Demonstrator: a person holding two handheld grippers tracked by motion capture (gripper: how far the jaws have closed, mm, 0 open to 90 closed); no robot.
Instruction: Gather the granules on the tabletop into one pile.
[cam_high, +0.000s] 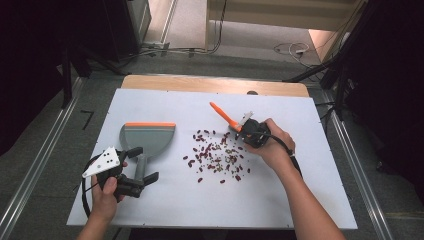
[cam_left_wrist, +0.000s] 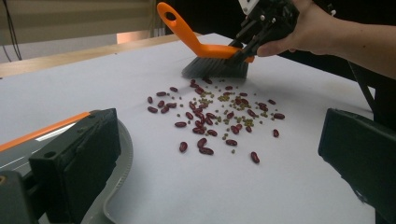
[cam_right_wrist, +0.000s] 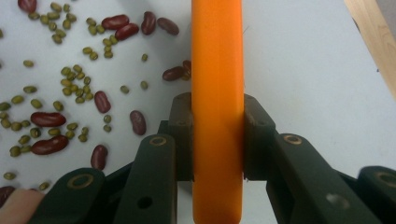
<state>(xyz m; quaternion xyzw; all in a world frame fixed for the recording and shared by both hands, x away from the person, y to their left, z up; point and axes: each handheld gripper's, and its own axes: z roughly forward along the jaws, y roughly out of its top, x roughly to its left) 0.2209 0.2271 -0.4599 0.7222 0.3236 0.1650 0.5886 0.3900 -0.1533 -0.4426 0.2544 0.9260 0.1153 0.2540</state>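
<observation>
A grey dustpan (cam_high: 149, 136) with an orange lip lies at the left of the white board, its handle pointing toward the person. My left gripper (cam_high: 142, 164) is open, one jaw on each side of that handle; in the left gripper view one jaw sits over the pan's rim (cam_left_wrist: 122, 154). Red kidney beans and small green beans (cam_high: 217, 157) are scattered mid-board. My right gripper (cam_high: 246, 131) is shut on the orange handle of a small brush (cam_right_wrist: 217, 93). The brush's grey bristles (cam_left_wrist: 215, 67) rest on the board at the far edge of the beans (cam_left_wrist: 215, 116).
The white board (cam_high: 300, 200) covers a wooden table whose bare edge (cam_high: 215, 84) shows at the back. Metal rails run along both sides on the floor. Cables (cam_high: 292, 49) lie on the floor beyond the table.
</observation>
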